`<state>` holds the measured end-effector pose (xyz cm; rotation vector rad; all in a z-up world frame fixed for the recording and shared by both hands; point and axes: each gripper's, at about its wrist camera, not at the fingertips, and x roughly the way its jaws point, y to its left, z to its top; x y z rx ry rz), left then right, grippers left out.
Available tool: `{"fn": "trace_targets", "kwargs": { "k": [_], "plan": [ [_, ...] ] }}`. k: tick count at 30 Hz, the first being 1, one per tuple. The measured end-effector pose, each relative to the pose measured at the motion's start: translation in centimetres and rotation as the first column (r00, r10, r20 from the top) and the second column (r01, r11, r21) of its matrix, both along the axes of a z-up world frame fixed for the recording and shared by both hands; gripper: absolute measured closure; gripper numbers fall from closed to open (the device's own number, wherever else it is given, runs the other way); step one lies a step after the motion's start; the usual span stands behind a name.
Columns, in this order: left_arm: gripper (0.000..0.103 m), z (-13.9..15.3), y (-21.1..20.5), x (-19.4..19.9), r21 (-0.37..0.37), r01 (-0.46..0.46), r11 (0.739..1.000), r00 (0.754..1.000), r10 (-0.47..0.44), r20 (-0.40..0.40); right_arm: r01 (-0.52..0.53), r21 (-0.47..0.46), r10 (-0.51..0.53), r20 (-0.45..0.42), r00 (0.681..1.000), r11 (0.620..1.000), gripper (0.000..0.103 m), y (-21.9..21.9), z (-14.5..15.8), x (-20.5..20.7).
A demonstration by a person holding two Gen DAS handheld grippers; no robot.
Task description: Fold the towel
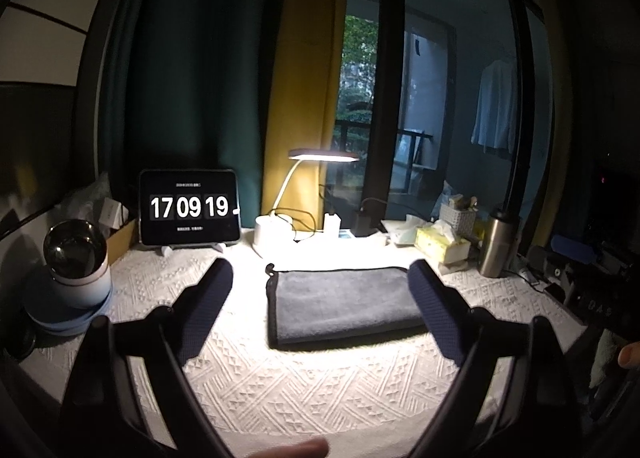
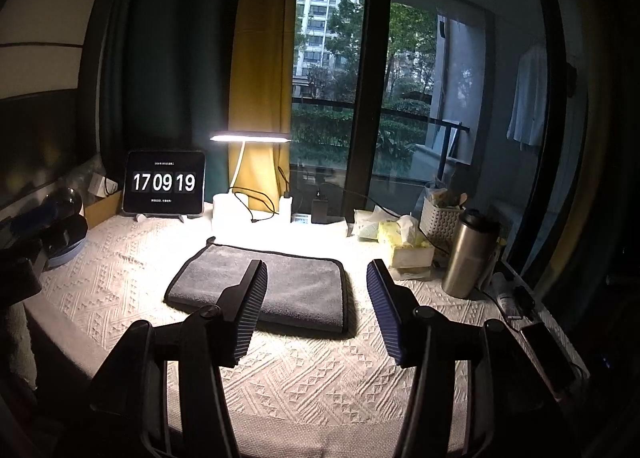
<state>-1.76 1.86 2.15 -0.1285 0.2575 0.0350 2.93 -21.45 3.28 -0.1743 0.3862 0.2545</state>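
— What does your left wrist camera show?

— My left gripper point(image 1: 320, 278) hangs above the white textured tablecloth point(image 1: 320, 378) with its jaws spread wide and nothing between them. The grey plush towel with dark edging point(image 1: 346, 304) lies flat ahead, already folded into a rectangle, its long axis running left to right across my line of sight. It sits between the two fingertips in this view, a little toward the right one, but farther away on the cloth; I am not touching it. Behind it stand the lit white desk lamp point(image 1: 324, 156) and the black tablet clock point(image 1: 189, 207).

— And the right wrist camera?

— My right gripper point(image 2: 318, 278) is also spread and empty. Here the towel point(image 2: 304, 290) lies ahead and to my left; my left finger overlaps its near edge in the view, while the towel's right short edge falls in the gap between the jaws. The steel flask point(image 2: 470, 254) stands well off to the right.

— Which hand is nearer?

— I judge them about equal. For another fold, each gripper would take the short edge on its own side.
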Motion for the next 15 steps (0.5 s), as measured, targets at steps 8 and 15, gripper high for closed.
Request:
{"fn": "trace_targets", "kwargs": {
  "k": [8, 15],
  "plan": [
    [0.013, -0.05, 0.19, 0.06, -0.009, 0.005, 1.0, 1.0, -0.005, -0.006, -0.004, -0.002, 0.004, -0.003, 1.0, 1.0, 0.048, 0.19, 0.0, 0.14],
    [0.013, -0.09, 0.21, 0.15, -0.011, 0.006, 1.0, 1.0, -0.006, -0.008, -0.003, -0.002, 0.003, -0.004, 1.0, 1.0, 0.048, 0.21, -0.03, 0.19]
  ]
}}
